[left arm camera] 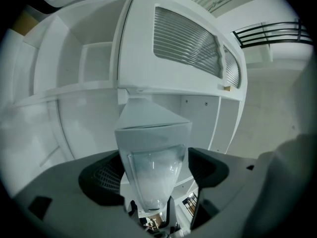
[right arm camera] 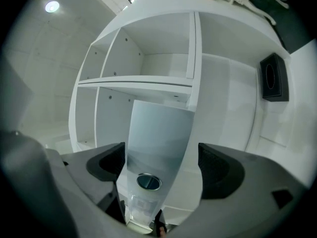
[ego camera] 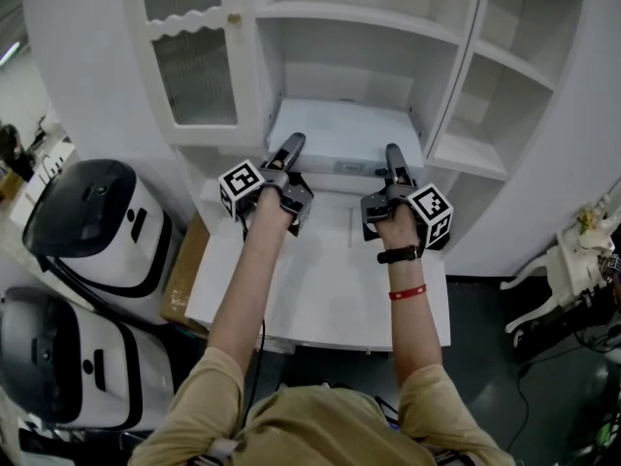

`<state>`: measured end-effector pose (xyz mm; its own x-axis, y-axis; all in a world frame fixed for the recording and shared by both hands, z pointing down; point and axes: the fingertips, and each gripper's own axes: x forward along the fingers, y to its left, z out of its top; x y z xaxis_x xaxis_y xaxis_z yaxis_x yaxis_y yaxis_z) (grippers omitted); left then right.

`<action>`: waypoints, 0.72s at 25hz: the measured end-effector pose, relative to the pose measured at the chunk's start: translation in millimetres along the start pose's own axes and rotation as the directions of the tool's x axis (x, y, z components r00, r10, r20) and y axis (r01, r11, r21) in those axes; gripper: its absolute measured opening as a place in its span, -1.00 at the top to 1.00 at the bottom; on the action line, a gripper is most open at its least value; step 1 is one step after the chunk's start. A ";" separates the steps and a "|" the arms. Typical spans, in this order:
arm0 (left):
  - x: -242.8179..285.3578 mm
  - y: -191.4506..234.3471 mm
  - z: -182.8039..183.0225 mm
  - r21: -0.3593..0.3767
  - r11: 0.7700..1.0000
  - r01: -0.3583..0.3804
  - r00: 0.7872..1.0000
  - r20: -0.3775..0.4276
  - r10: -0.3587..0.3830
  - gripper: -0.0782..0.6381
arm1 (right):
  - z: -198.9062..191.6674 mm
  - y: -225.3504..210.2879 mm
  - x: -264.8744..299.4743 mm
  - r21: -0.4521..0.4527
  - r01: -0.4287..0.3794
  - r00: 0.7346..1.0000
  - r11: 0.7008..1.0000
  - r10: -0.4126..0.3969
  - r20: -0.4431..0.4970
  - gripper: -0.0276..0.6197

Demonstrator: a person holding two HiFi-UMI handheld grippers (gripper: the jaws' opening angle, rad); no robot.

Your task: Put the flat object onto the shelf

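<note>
A tall white wooden cabinet (ego camera: 92, 66) fills the far side of the room. It has a ribbed-glass door (ego camera: 194, 76) at its upper left and open white compartments (ego camera: 505, 85) stacked on its right. In its central bay, under an upper shelf, lies the flat white rectangular box (ego camera: 344, 129). It rests flat on the middle shelf board with its near edge facing the person.

Both claws meet that near edge. The left gripper (ego camera: 291, 151) stands at the box's near-left corner and the right gripper (ego camera: 393, 155) at its near-right side. In each gripper view the box's thin edge runs between the dark pads (left arm camera: 101, 180), with the jaws spread wide and not pressing, so neither claw has hold of anything. (The right gripper view also shows a small dark round mark on the box's face, and the left gripper view shows a clear plastic patch.)

Nearer than the shelf, a plain white tabletop (ego camera: 320, 294) extends toward the person, whose forearms reach across it; the right wrist wears a black strap (ego camera: 400, 254) and a red band (ego camera: 408, 291). Left of the table, a sheet of brown cardboard (ego camera: 182, 275) leans beside two rounded black-and-white machines (ego camera: 97, 216). To the right the floor (ego camera: 485, 309) is dark, and a piece of curved white furniture (ego camera: 572, 255) stands at the far right.
</note>
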<state>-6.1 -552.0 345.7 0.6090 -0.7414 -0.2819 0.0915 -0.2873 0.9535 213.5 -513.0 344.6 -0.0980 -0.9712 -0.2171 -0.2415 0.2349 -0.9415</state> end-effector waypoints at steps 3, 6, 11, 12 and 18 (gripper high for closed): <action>-13.0 -3.9 -2.7 0.017 1.000 0.012 1.000 -0.016 -0.012 -0.31 | -1.7 -1.0 -10.0 -0.079 0.000 1.000 0.997 0.000 -0.001 -0.48; -30.1 -0.3 -3.3 0.054 0.998 0.007 1.000 -0.018 -0.006 -0.31 | -5.6 -5.5 -22.5 -0.141 -0.002 1.000 0.990 0.000 -0.015 -0.48; -49.4 8.2 -8.5 0.100 0.995 0.019 0.999 -0.030 -0.016 -0.31 | -23.0 -12.5 -37.1 -0.221 -0.018 0.997 0.975 0.002 -0.074 -0.47; -52.8 6.4 -12.0 0.122 0.992 0.023 0.999 -0.035 -0.019 -0.31 | -25.7 -13.2 -41.0 -0.232 -0.023 0.997 0.972 0.005 -0.080 -0.47; -71.9 -7.8 -29.9 0.346 0.937 0.049 0.996 -0.089 -0.019 -0.31 | -34.8 -8.3 -62.6 -0.399 -0.057 0.994 0.915 0.013 -0.111 -0.47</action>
<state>-27.1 -478.4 361.8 0.6750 -0.6787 -0.2893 -0.1573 -0.5155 0.8423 188.0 -452.8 375.0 -0.2077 -0.9576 -0.1994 -0.6008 0.2858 -0.7466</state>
